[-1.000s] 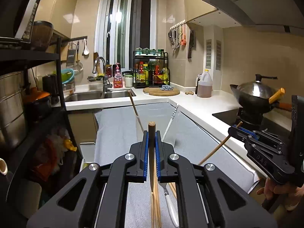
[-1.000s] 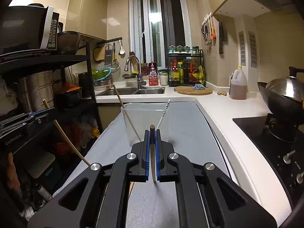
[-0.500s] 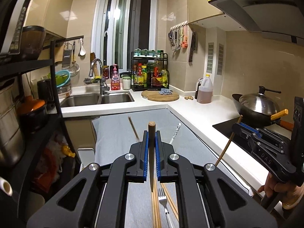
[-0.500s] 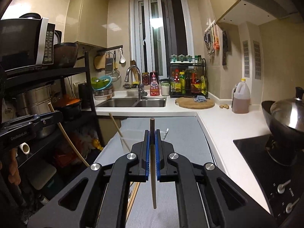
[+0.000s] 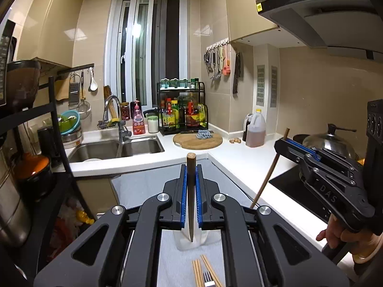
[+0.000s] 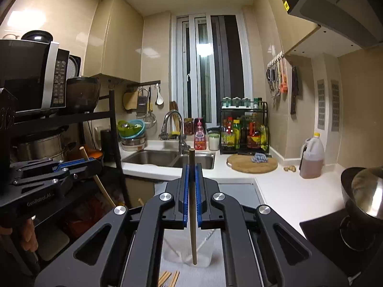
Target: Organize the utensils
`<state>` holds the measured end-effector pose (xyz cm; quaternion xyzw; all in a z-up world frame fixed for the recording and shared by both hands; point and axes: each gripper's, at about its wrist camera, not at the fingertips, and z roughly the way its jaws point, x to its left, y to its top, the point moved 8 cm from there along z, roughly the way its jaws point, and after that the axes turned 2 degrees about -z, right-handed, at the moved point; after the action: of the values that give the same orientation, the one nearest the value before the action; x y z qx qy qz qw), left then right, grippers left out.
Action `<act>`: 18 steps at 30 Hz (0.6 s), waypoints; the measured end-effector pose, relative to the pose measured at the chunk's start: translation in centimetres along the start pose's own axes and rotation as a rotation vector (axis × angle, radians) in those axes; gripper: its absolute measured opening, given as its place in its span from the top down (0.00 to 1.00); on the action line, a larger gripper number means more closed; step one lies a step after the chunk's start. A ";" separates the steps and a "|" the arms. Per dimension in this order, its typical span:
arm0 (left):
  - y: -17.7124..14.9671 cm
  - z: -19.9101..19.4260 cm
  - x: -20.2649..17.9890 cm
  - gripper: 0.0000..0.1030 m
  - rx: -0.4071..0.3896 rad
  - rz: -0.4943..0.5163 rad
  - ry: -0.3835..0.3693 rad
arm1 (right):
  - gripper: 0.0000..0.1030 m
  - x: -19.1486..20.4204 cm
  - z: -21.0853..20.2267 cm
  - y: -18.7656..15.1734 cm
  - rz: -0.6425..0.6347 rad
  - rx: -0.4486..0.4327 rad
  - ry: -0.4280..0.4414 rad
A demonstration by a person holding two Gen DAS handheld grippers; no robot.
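- Your left tongs (image 5: 191, 165) are clamped on one dark wooden chopstick (image 5: 190, 198), which stands nearly upright between the blue pads, blunt end up and tip hanging free.
- Your right tongs (image 6: 191, 167) are pinched on a second chopstick (image 6: 193, 205), paler, also close to vertical, with its lower end hanging free.
- Below both tips stands a clear plastic cup (image 6: 186, 251) on the grey mat (image 5: 143, 186) of the surface; something striped, perhaps a straw, leans inside it.
- Nearer to you on the mat lie more loose chopsticks (image 5: 198, 272) and a fork (image 5: 207, 278), side by side.
- From the left camera you see the right tongs off to the right, with your hand (image 5: 344, 236) below them and their chopstick slanting down.
- Farther out: a double sink (image 5: 115, 148) under the window, a round cutting board (image 5: 197, 140), and a lidded wok (image 5: 330, 143) on the stove.
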<state>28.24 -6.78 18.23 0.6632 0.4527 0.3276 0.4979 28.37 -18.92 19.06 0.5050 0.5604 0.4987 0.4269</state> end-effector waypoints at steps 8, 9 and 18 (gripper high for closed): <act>1.6 3.4 0.5 0.94 -0.014 -0.011 -0.018 | 0.95 -0.1 3.9 1.6 0.016 -0.026 -0.001; 1.7 4.0 0.6 0.94 -0.012 -0.010 -0.018 | 0.95 -0.1 4.3 1.6 0.017 -0.027 0.000; 0.3 8.5 1.9 0.94 0.037 -0.028 -0.023 | 0.95 -0.5 8.0 0.0 0.015 0.002 0.000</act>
<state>36.53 -8.13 16.02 0.6696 0.4624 0.3044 0.4952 36.25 -18.38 17.90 0.5095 0.5571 0.5015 0.4226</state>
